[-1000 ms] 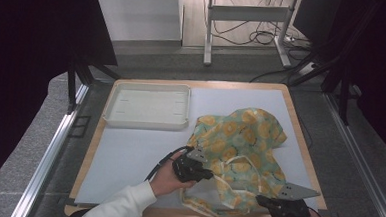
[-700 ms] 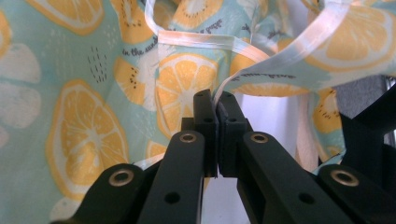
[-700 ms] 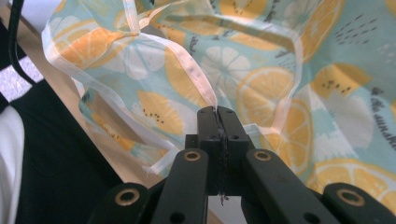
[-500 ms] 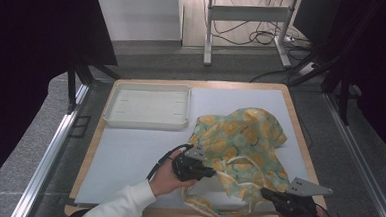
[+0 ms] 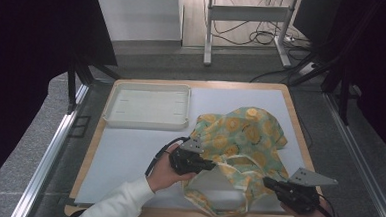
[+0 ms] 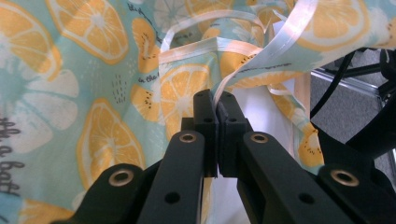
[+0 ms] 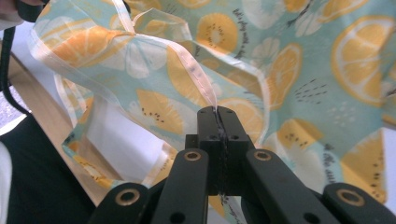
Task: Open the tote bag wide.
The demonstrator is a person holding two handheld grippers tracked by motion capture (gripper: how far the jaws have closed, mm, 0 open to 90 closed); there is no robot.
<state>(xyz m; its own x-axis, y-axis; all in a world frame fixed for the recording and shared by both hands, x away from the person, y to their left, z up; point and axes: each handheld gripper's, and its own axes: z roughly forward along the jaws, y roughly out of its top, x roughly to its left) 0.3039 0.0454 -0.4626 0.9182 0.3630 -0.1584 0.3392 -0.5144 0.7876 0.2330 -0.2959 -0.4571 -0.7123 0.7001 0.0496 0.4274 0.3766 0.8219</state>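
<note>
A teal cloth (image 5: pixel 245 131) printed with orange citrus slices and edged with pale tape lies on the right half of the white mat (image 5: pixel 128 155). My left gripper (image 5: pixel 212 165) is at the cloth's near left edge. In the left gripper view the left gripper (image 6: pixel 217 100) is shut on a pale strap (image 6: pixel 280 42) of the cloth (image 6: pixel 93 70). My right gripper (image 5: pixel 267 182) is at the near right edge. In the right gripper view the right gripper (image 7: pixel 217 112) is shut on the taped hem (image 7: pixel 191 65) of the cloth (image 7: pixel 303 60). The near edge hangs raised between them.
A shallow white tray (image 5: pixel 148 105) stands at the back left of the mat. The wooden table edge (image 5: pixel 300 129) frames the mat, with metal rails (image 5: pixel 48 151) on both sides. A metal stand (image 5: pixel 246 13) and cables are on the floor beyond.
Both grippers have risen a little with the cloth's near edge, which now hangs higher off the mat. The right gripper has shifted away from the table's front edge.
</note>
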